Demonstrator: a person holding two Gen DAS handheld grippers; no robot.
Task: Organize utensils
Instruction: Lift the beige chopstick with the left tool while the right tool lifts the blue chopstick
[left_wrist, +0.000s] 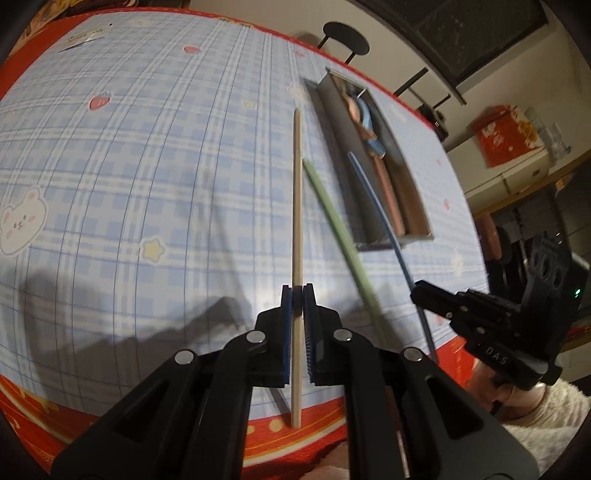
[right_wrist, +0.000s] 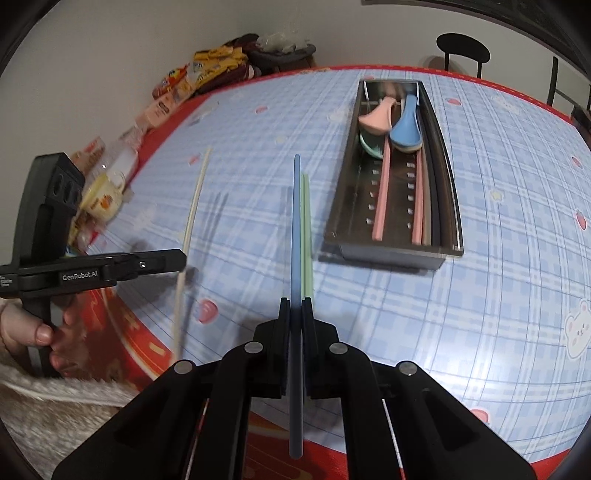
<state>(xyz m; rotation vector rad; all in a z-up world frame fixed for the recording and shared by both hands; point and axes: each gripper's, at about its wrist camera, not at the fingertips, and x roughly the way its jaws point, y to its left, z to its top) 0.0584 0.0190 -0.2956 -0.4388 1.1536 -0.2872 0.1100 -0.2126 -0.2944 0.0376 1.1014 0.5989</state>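
Left hand-held gripper (left_wrist: 297, 291) clenched on beige chopstick (left_wrist: 296, 206), lifted above blue checked surface (left_wrist: 147, 166). Right hand-held gripper (right_wrist: 295, 304) clenched on blue chopstick (right_wrist: 296, 221). Green chopstick (right_wrist: 306, 229) lies on surface just beside and under blue one. Metal tray (right_wrist: 447, 206) far right of both, holding pink spoon (right_wrist: 376, 118), blue spoon (right_wrist: 406, 129), pink chopsticks (right_wrist: 382, 195).
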